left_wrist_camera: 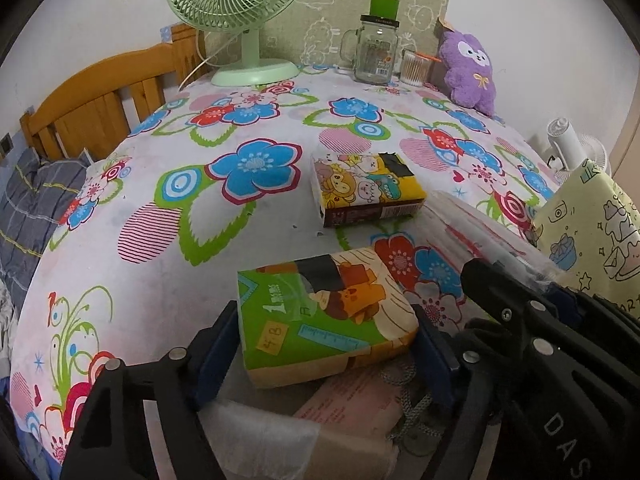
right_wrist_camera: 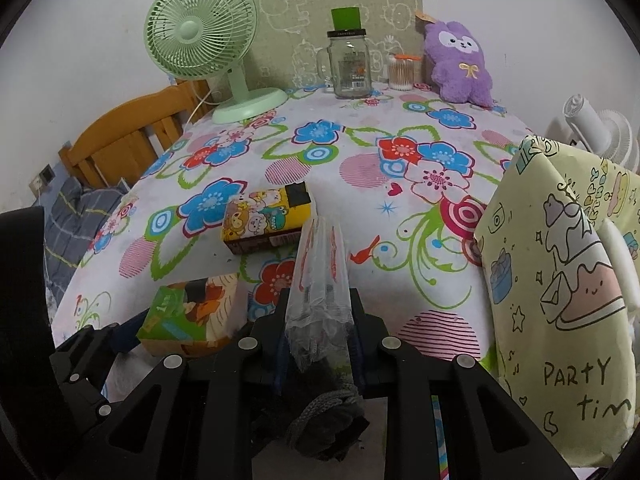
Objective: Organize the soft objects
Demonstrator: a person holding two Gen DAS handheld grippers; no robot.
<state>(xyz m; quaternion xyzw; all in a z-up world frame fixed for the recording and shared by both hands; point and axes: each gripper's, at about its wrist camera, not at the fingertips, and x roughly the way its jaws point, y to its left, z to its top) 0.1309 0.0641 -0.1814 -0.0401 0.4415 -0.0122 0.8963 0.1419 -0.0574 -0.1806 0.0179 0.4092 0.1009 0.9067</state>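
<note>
green tissue pack (left_wrist_camera: 320, 316) sits between the left tool (left_wrist_camera: 326, 344) pads, jaws wide; right tool (right_wrist_camera: 318, 336) clamps a clear plastic packet (right_wrist_camera: 320, 276).

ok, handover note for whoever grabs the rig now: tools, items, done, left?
Left tool: straddles the green tissue pack; pads look about touching, grip not confirmed.
Right tool: shut on a clear plastic bag, held out over the table.
Yellow tissue pack: loose mid-table.
Purple plush: at the back, by the wall.
Done: nothing visibly sorted.
Left: both packs, the bag, maybe the plush.
</note>
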